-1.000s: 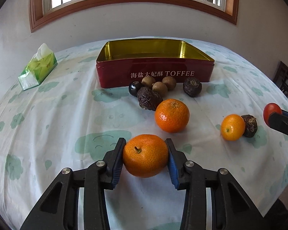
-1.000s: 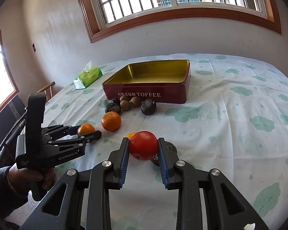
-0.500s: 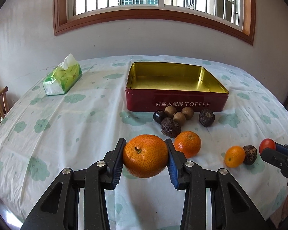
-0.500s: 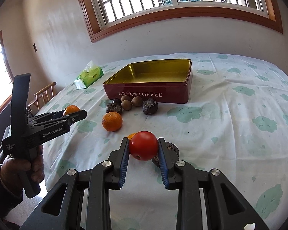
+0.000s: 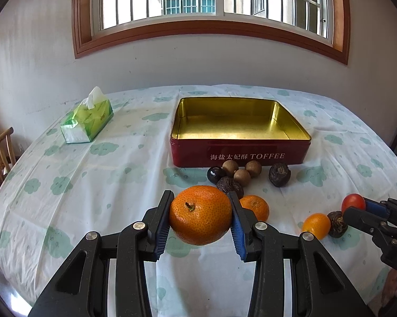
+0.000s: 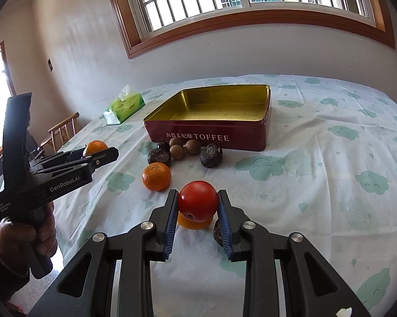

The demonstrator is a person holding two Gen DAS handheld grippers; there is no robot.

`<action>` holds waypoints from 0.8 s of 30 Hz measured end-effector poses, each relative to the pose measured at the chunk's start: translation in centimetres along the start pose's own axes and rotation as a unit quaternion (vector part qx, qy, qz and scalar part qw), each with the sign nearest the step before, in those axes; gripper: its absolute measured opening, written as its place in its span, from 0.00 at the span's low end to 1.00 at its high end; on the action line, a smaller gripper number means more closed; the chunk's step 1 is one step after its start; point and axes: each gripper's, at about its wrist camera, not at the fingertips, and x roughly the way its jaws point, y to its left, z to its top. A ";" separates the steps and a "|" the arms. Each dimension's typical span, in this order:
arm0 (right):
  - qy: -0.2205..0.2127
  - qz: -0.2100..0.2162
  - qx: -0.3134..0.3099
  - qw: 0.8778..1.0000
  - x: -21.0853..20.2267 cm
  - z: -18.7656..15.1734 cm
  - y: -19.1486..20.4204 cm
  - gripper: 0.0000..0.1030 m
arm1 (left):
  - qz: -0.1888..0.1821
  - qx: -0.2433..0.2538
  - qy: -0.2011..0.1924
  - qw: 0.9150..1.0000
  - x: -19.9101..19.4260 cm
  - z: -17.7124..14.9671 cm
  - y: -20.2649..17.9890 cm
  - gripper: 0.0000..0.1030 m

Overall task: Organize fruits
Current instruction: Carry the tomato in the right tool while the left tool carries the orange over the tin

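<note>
- My left claw [image 5: 200, 215] is clamped on a big orange [image 5: 200, 214], stem facing me, lifted clear of the counter [image 5: 92, 185] and angled down toward the cloth.
- In the right wrist view I see that same claw from the side, held by a hand [image 6: 26, 237] at the counter's left edge; only a sliver of its orange shows above the fingers.
- My right claw [image 6: 197, 206] is nearly shut, pinching a red tomato [image 6: 197, 204] between its blue pads, tilted downward above the cloth.
- The open toffee tin [image 5: 240, 155] sits in the middle of the counter with its gold inside bare.
- Just in front of the tin lies a cluster of small brown and dark fruits [image 5: 235, 175]; a small orange [image 6: 156, 176] lies apart on the near side.
- Under my right claw another orange fruit [image 6: 194, 223] and a dark wrinkled fruit [image 6: 218, 233] are mostly hidden by the tomato and the right finger.
- A tissue pack [image 5: 87, 120] lies at the far left.
</note>
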 end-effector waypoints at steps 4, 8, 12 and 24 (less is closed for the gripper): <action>0.001 0.002 -0.002 1.000 0.2 0.3 0.1 0.26 | 0.002 0.001 -0.002 1.000 0.0 0.3 -0.1 0.40; 0.000 0.004 -0.003 1.000 0.4 0.6 0.2 0.26 | 0.002 0.002 -0.002 1.000 0.0 0.4 -0.1 0.40; 0.000 0.006 -0.007 1.000 0.6 0.8 0.5 0.26 | 0.004 0.000 -0.002 1.000 0.1 0.5 -0.1 0.40; -0.014 0.008 -0.026 1.000 1.6 3.6 0.7 0.26 | 0.008 0.006 -0.008 1.000 1.4 2.9 0.2 0.40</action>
